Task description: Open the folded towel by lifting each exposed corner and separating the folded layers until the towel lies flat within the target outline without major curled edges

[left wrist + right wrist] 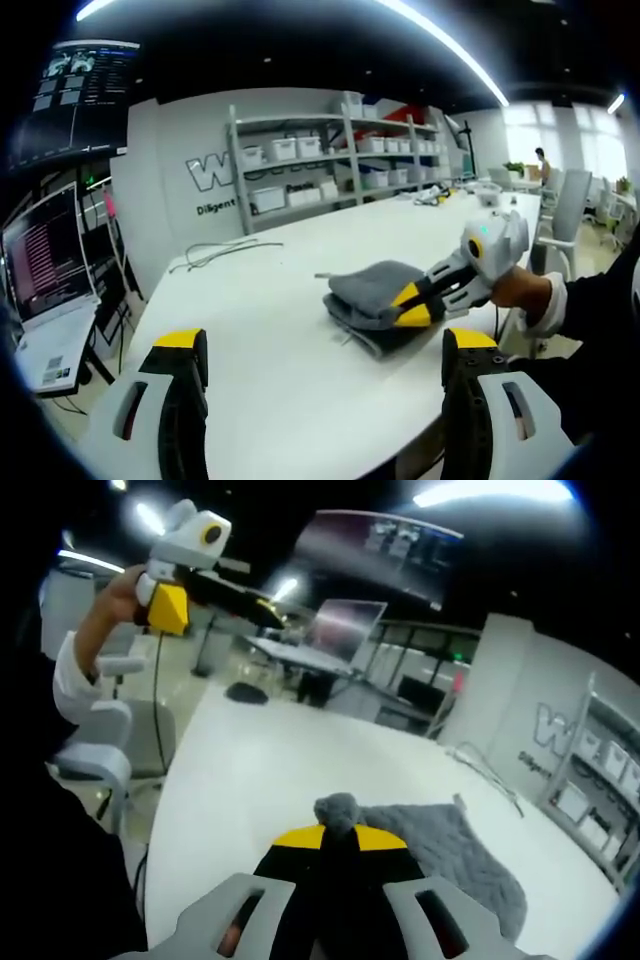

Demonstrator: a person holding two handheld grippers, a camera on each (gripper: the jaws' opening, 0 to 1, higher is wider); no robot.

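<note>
Through the left gripper view we read big white letters on the far wall (215, 172), starting with "W", and under them a smaller word beginning "Dil"; the rest hides behind the shelving rack (330, 150) with its white bins. Left of our own jaws sits a laptop (45, 265) with a lit screen, and a thin cable (215, 255) lies on the white table (260, 380) ahead. Our left gripper (325, 365) has its yellow-tipped jaws wide apart, nothing between them. Ahead and to the right lies the folded grey towel (365, 290), thick and stacked, and the right gripper (422, 302) has its tips pinched on its near edge, a hand (520, 288) behind it.

Over in the right gripper view, a "W" shows on the wall at far right. Our jaws are closed tight on a bunched corner of the towel, whose fuzzy grey cloth spreads ahead to the right. Up at left, the left gripper hangs in the air, well apart from the towel.
</note>
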